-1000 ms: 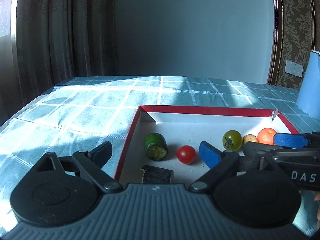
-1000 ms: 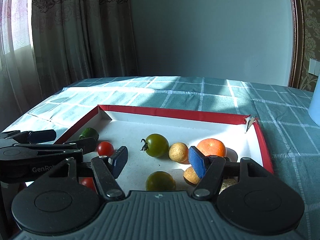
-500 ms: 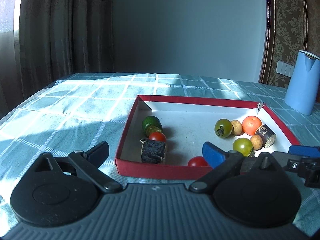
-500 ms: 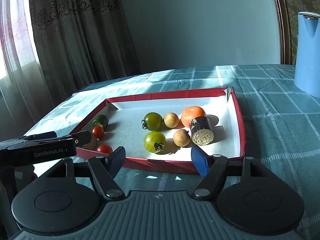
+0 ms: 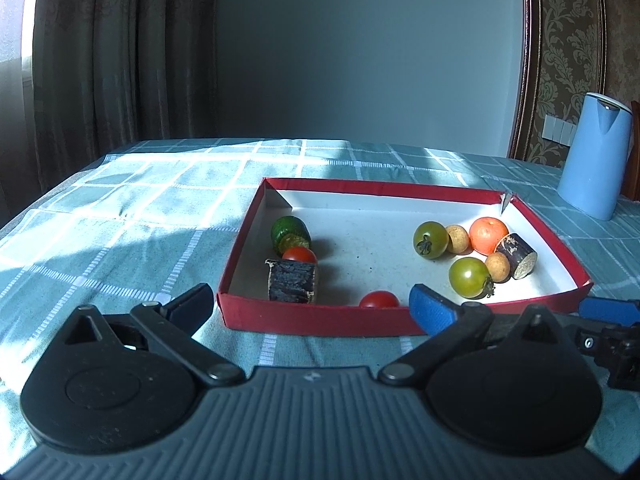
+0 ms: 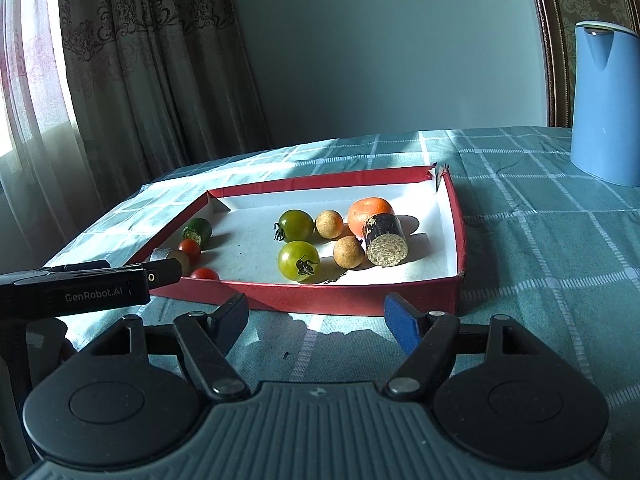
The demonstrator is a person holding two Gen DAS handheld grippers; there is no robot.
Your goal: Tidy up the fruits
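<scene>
Fruit lay in a red tray (image 5: 316,325) on the surface: two green tomatoes (image 6: 298,261), an orange (image 6: 370,214) and brown balls toward its right edge, red tomatoes (image 5: 299,255) toward its left. Both grippers, left (image 5: 310,306) and right (image 6: 316,314), hovered before the tray's near edge, jaws apart and just widened, nothing between them.

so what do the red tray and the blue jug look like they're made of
Red tray: probably cardboard, matte red outside and white inside; its folded corners and one torn corner suggest it. Blue jug: likely smooth plastic or coated metal, with an even, soft sheen; the pictures leave that open.
</scene>
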